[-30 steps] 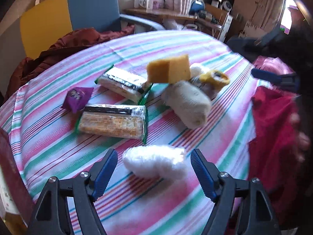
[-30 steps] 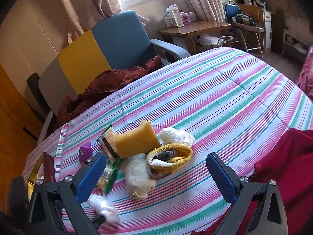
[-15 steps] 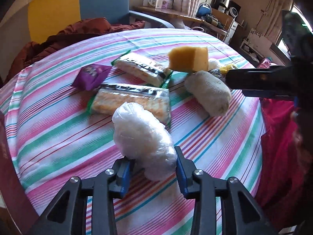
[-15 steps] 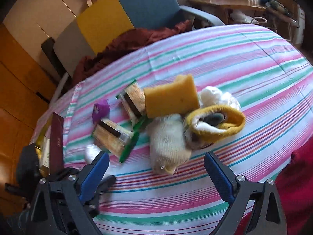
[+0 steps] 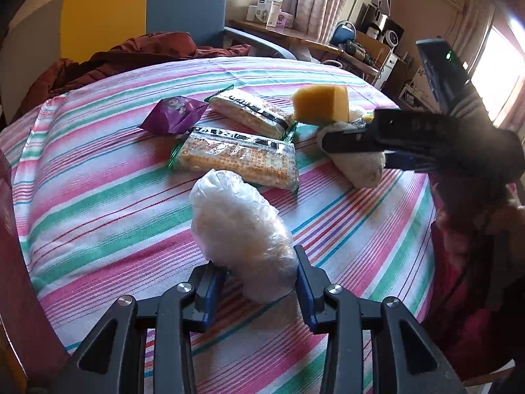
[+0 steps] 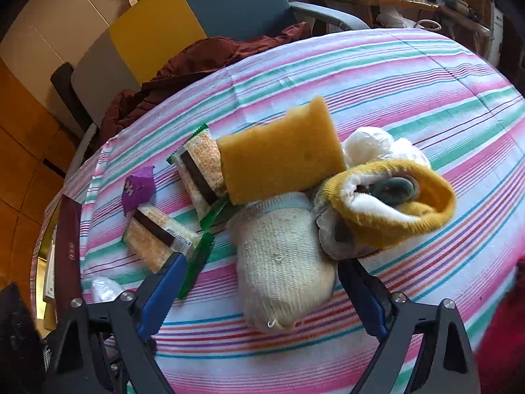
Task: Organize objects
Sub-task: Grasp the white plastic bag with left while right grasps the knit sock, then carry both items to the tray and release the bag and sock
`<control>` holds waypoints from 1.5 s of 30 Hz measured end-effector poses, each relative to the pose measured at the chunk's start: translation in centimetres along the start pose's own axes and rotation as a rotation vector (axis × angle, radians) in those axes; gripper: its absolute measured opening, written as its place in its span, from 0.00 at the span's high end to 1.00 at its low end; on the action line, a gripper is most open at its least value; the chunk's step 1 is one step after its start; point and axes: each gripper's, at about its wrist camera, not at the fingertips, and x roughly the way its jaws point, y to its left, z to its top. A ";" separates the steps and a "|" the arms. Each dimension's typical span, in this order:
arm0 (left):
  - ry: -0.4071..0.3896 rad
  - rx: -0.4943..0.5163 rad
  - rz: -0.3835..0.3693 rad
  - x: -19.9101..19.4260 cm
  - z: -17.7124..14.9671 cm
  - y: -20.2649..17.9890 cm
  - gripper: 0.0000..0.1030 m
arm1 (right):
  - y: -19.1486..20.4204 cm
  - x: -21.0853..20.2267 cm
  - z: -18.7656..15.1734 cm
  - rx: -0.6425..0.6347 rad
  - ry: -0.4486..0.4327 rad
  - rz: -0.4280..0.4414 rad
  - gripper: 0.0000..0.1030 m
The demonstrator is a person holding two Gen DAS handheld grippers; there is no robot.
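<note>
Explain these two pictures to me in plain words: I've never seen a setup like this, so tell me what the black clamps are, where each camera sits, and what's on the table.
The black clamps are hand-held grippers, one per hand, each with a fisheye camera looking along its two blue-padded fingers.

Left wrist view: the left gripper has closed on a white plastic-wrapped bundle. The dark shape at the right is the other gripper seen from the side.

Right wrist view: the right gripper is open, its fingers either side of a cream sock roll.

On the striped tablecloth also lie a yellow sponge, two cracker packs, a purple packet and a yellow-cuffed sock bundle.
</note>
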 end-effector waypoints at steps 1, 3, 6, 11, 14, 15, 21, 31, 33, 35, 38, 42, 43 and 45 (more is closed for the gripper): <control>-0.003 -0.003 -0.004 0.0 0.0 0.1 0.61 | 0.0 0.2 0.0 -0.003 0.003 -0.004 0.16; -0.009 0.001 -0.002 0.0 -0.1 0.0 0.61 | 0.1 0.2 0.0 -0.016 0.000 -0.023 0.32; -0.012 -0.005 -0.002 -0.1 -0.2 0.0 0.61 | 0.3 0.0 -0.1 -0.041 0.019 -0.033 0.52; -0.003 -0.019 0.004 -0.5 -0.3 0.2 0.64 | 2.9 -0.6 -1.0 -0.173 0.106 0.044 0.52; 0.003 -0.022 0.017 -1.0 -0.7 0.2 0.64 | 4.2 -0.6 -1.6 -0.231 0.143 0.074 0.52; 0.004 -0.021 0.021 -1.2 -0.8 0.2 0.64 | 4.3 -0.7 -1.6 -0.239 0.142 0.078 0.52; -0.023 -0.038 0.027 -3.4 -1.3 0.6 0.64 | 4.5 -1.2 -1.7 -0.245 0.123 0.073 0.52; -0.087 -0.058 0.060 -7.7 -1.6 1.3 0.63 | 6.7 -2.7 -1.7 -0.286 0.023 0.113 0.52; -0.098 -0.071 0.068 -8.5 -1.9 1.7 0.63 | 7.3 -2.8 -2.0 -0.305 0.017 0.124 0.52; -0.112 -0.095 0.079 -9.5 -2.1 2.5 0.63 | 7.7 -3.1 -2.2 -0.311 0.008 0.140 0.52; -0.142 -0.133 0.095 -11.0 -2.5 3.9 0.63 | 8.3 -3.3 -2.5 -0.321 0.004 0.160 0.52; -0.190 -0.195 0.125 -13.6 -3.0 6.0 0.63 | 9.5 -3.5 -3.2 -0.335 0.018 0.173 0.52; -0.201 -0.214 0.132 -14.2 -3.2 6.7 0.63 | 9.9 -3.6 -3.3 -0.340 0.018 0.180 0.52; -0.221 -0.255 0.150 -15.4 -3.6 8.1 0.63 | 11.4 -4.0 -3.8 -0.359 0.016 0.205 0.52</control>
